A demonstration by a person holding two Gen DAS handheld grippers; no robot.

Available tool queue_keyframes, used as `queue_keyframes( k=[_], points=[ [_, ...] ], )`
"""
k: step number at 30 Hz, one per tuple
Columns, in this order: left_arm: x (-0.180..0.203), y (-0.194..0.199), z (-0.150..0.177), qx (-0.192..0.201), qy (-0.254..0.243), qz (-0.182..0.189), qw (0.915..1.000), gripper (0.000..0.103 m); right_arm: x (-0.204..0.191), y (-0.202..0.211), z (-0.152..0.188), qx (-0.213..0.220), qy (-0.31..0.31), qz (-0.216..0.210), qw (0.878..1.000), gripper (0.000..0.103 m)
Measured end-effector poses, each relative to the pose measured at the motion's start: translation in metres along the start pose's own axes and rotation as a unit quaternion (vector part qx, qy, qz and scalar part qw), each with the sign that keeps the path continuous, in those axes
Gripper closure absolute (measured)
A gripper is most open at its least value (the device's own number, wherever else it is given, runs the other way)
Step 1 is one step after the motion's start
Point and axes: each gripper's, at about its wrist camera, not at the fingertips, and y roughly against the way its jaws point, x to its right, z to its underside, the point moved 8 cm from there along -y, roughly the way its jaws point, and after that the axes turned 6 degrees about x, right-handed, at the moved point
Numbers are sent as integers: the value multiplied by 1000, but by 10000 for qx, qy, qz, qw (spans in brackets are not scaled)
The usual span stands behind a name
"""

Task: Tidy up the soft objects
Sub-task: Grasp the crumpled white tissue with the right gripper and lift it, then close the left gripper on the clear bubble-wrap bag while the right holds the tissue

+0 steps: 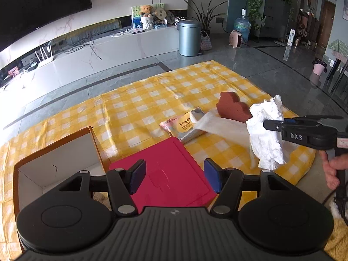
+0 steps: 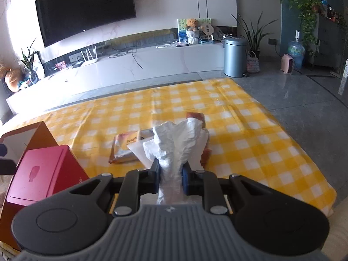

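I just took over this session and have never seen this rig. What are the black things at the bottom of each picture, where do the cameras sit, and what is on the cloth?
No robot arm here: a person holds a hand-held gripper in each hand, and a fisheye camera on each looks forward along its two fingers.

The left wrist view shows the left hand-held gripper open and empty above a red box, with an open cardboard box to its left.

The right wrist view shows the right hand-held gripper shut on a crumpled white tissue; the left view sees it from the side.

On the yellow checked cloth lie a brown sponge, a foil tissue pack and a flat white sheet.
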Motion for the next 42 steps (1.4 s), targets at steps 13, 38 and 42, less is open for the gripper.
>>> queue_keyframes(
  k=[13, 38, 42],
  points=[
    [44, -77, -19, -923, -415, 259, 9945, 24, 45, -3, 7, 6, -730, 611, 9955, 85],
    [130, -187, 4, -1017, 1505, -781, 9803, 24, 132, 5, 47, -296, -1520, 1589, 9751, 82],
    [123, -197, 8, -1033, 1799, -1091, 9721, 24, 131, 1, 50, -367, -1533, 1575, 9749, 82]
  ],
)
